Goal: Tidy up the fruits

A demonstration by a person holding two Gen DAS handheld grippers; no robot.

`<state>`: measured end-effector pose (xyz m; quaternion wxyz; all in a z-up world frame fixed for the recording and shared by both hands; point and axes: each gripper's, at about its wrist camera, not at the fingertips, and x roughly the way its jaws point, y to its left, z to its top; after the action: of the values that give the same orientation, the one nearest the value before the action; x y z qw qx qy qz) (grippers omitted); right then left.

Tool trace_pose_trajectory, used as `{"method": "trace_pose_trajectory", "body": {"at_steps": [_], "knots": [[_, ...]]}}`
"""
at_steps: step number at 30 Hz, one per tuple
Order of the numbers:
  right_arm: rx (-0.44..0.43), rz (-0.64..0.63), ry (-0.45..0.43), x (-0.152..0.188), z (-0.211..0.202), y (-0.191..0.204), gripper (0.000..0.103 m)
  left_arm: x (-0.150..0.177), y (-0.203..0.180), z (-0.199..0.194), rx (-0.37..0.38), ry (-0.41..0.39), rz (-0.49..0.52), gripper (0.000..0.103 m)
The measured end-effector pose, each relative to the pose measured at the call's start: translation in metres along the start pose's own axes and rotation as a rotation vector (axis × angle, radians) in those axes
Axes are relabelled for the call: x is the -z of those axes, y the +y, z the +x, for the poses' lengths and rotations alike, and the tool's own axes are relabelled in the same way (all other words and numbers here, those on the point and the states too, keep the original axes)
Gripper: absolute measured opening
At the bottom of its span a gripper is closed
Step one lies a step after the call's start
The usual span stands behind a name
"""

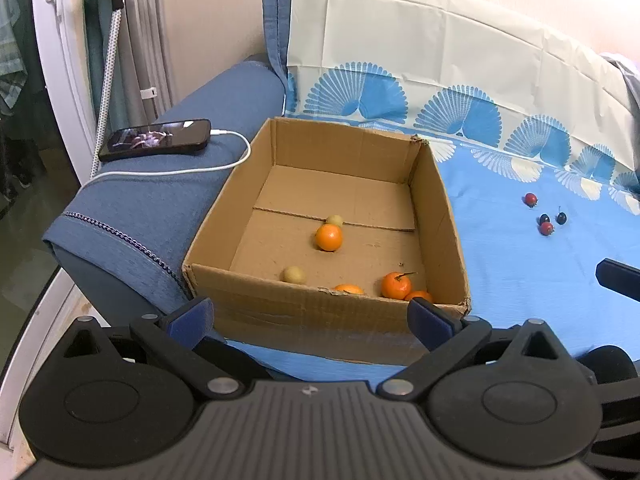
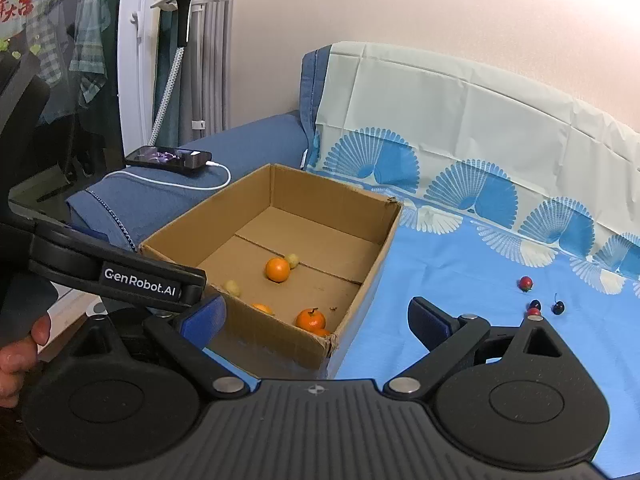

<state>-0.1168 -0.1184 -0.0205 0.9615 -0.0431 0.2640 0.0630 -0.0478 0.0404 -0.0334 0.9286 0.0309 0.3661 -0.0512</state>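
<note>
An open cardboard box (image 1: 436, 208) (image 2: 372, 264) sits on a blue cloth and holds several oranges (image 1: 329, 237) (image 2: 277, 269) and small yellow fruits (image 1: 293, 275) (image 2: 232, 287). To its right on the cloth lie small red fruits (image 1: 531, 199) (image 2: 526, 283) and dark cherries (image 1: 561, 218) (image 2: 558, 307). My left gripper (image 1: 310, 314) is open and empty, just in front of the box's near wall. My right gripper (image 2: 316, 320) is open and empty too, hovering by the box's near right corner. The left gripper's body (image 2: 120, 276) shows at the left of the right wrist view.
A phone (image 1: 156, 140) (image 2: 170, 158) on a white charging cable (image 1: 172, 170) rests on the blue sofa arm (image 1: 160, 208) left of the box. A patterned cloth (image 1: 440, 80) drapes the backrest. A garment steamer pole (image 2: 176, 48) stands behind. A hand (image 2: 20, 348) holds the left gripper.
</note>
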Motion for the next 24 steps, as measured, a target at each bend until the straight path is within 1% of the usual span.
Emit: {"method": "trace_pose_trajectory", "body": {"at_steps": [13,24], "knots": [[0.028,-0.031,0.027,-0.003,0.013,0.011,0.098,-0.003,0.009,0.013,0.032,0.008,-0.017,0.103],[0.013,-0.055,0.06,-0.004,0.023,0.012,0.098,-0.003,0.014,0.023,0.041,0.035,-0.034,0.103]]}}
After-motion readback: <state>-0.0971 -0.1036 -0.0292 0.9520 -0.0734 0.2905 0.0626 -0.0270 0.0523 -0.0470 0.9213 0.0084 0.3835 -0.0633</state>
